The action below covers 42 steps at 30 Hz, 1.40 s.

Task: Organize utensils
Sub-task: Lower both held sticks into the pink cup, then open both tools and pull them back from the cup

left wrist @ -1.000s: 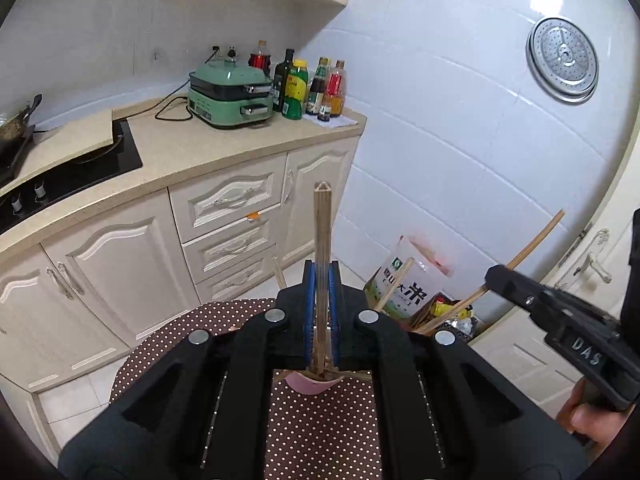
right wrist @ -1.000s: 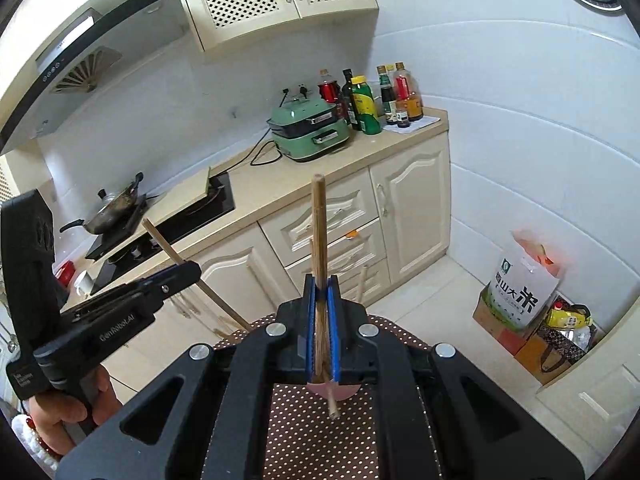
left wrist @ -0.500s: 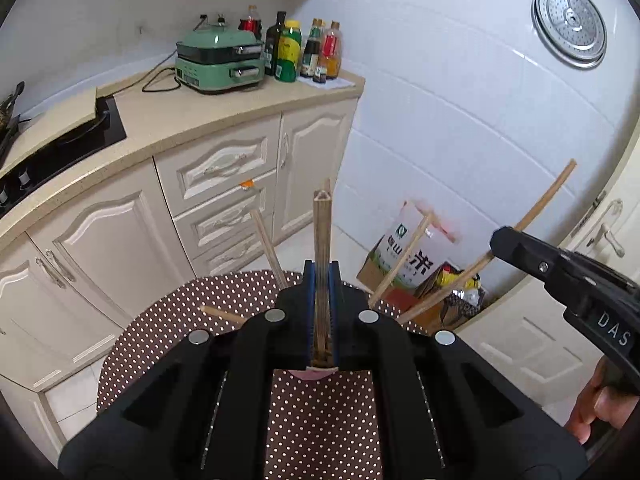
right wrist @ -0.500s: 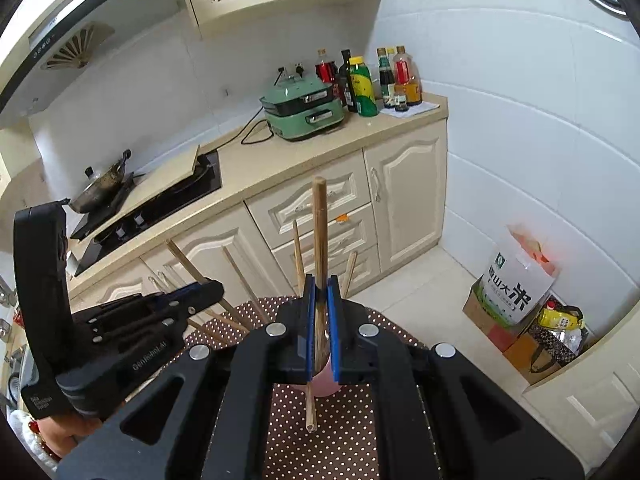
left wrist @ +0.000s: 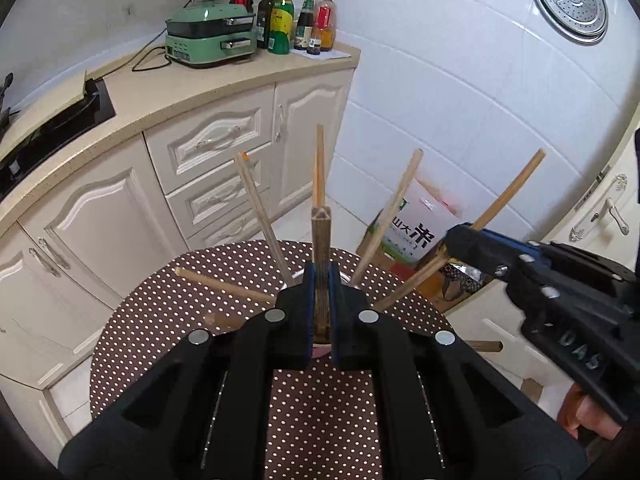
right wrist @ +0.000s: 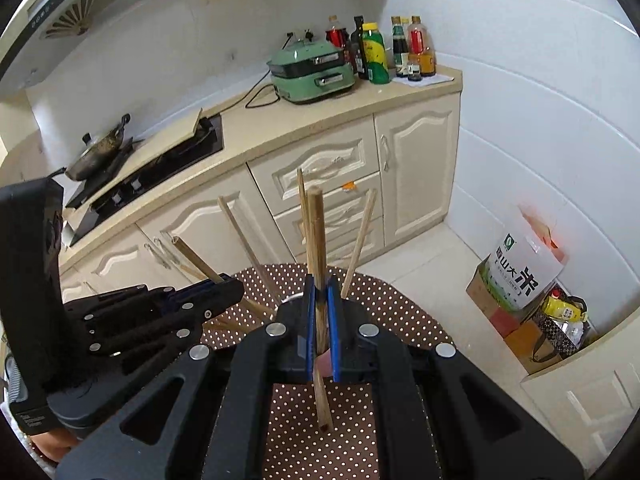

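My left gripper is shut on a wooden chopstick that points up and away. My right gripper is shut on another wooden chopstick; this gripper also shows in the left wrist view. Several more chopsticks fan out of a holder that the grippers mostly hide; only a pink bit shows between the right jaws. All this is over a round table with a brown polka-dot cloth. The left gripper also shows in the right wrist view.
Cream kitchen cabinets and a counter stand beyond the table, with a green cooker, several bottles and a black stove with a pan. A rice bag and boxes sit on the floor at the right.
Both grippers have tilted down towards the table, each still holding its chopstick. More of the chopsticks standing in the holder have come into view.
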{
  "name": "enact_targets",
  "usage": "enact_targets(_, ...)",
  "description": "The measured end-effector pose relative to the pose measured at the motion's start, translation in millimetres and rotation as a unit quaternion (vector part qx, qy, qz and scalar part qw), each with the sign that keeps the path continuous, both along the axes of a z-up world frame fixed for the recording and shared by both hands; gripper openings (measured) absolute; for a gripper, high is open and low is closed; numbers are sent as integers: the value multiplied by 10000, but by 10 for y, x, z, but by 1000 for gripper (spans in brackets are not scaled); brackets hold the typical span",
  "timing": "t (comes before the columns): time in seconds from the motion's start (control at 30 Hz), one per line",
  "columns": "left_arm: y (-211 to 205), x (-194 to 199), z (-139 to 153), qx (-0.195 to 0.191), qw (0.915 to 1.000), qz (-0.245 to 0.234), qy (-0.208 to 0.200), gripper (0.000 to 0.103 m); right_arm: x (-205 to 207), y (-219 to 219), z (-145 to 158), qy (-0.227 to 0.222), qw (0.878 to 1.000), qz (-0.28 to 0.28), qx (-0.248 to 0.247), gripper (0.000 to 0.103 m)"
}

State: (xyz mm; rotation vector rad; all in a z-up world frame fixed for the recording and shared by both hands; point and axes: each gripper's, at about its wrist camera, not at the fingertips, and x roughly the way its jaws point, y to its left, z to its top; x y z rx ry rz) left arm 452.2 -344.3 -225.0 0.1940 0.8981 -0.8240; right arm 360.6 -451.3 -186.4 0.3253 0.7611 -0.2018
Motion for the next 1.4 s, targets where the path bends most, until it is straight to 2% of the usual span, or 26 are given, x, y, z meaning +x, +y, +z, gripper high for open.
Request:
enact_targets(0.3,0,1,-60,22,10000,-48,84,7,79,1,-142,243,9997,74,62,5)
enact_targets(0.67,126,82,-4,-103,9994,173,295,9,119,37,-329,473,9986,143,203,6)
enact_targets(0.7,134,73,12,-123,9993,171,299,11,111,37,-339,455,9986,134,228,6)
enact_targets(0.73,146,64,36,-145,9993,169,293,23,117,36,-336,445,9986,132,247,6)
enact_targets(0.77,163,53,62,-165,9994,191,254,50,118,38,-331,445,9986,132,258,6)
enact_targets(0.8,186,49,89,-195,9993,237,196,61,122,40,-325,450,9985,143,259,6)
enact_targets(0.87,248,23,163,-352,9989,306,64,63,121,53,-310,442,9985,169,289,8)
enact_targets(1.07,370,-7,237,-236,9985,490,-115,63,62,117,-244,312,9985,221,403,10)
enact_targets(1.17,454,-31,254,-149,9978,627,-182,64,25,170,-188,218,9986,250,423,15)
enact_targets(1.23,516,-45,263,-88,9973,686,-247,65,-8,203,-144,146,9986,276,432,24)
enact_targets(1.4,694,-138,330,-40,9957,862,-343,69,-105,338,-26,-17,9986,370,385,29)
